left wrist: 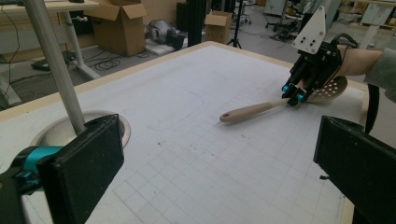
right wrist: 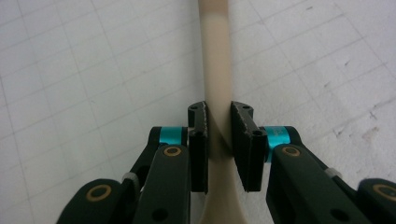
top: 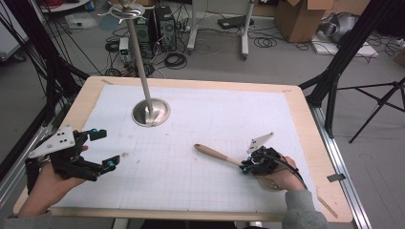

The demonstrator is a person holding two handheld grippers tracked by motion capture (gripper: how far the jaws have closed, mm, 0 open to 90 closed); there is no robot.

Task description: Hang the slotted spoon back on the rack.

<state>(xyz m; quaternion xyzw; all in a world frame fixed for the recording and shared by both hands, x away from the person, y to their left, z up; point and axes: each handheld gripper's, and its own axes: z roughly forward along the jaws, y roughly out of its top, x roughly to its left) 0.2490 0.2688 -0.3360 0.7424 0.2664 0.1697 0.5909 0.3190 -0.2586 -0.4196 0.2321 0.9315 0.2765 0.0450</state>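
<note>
A beige slotted spoon [top: 212, 152] lies on the white grid mat, its handle pointing toward the middle of the table. In the left gripper view its perforated head [left wrist: 334, 88] sits under the person's right hand. My right gripper [top: 246, 167] is shut on the handle close to the head; in the right gripper view both pads [right wrist: 200, 135] press the handle's [right wrist: 215, 56] sides. My left gripper [top: 106, 149] hovers over the mat's left edge with its jaws wide apart and nothing between them [left wrist: 219, 168].
A metal pole on a round steel base [top: 151, 112] stands at the back left of the mat, with a hook ring at its top [top: 125, 10]. The wooden table rim [top: 305, 119] frames the mat. Cables, boxes and tripod legs crowd the floor beyond.
</note>
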